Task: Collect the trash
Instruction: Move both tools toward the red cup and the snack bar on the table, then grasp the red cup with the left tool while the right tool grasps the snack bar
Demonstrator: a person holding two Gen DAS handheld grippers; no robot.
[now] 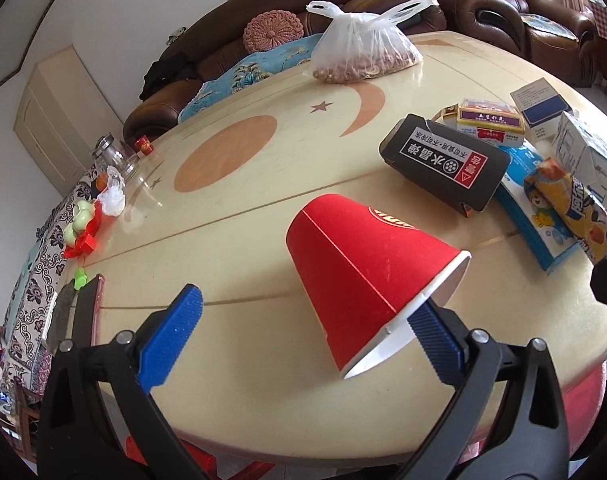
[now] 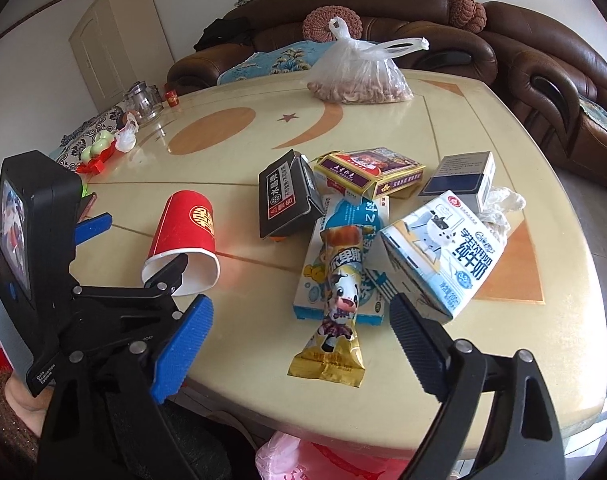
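A red paper cup (image 1: 359, 272) lies on its side on the cream table, mouth toward me. My left gripper (image 1: 307, 332) is open around the cup's rim, with the right finger (image 1: 435, 344) inside the mouth and the left finger (image 1: 171, 336) apart from it. In the right wrist view the cup (image 2: 183, 228) shows at left with the left gripper (image 2: 131, 244) at its rim. My right gripper (image 2: 299, 344) is open and empty over a yellow snack wrapper (image 2: 335, 312). Around it lie a milk carton (image 2: 443, 248), a black box (image 2: 283, 200) and several other cartons.
A plastic bag of nuts (image 2: 359, 76) sits at the table's far side. A glass jar (image 2: 143, 100) and small toys (image 2: 99, 152) are at the far left edge. A brown sofa (image 2: 543, 64) stands behind. A pink bag (image 2: 303, 460) hangs below the near table edge.
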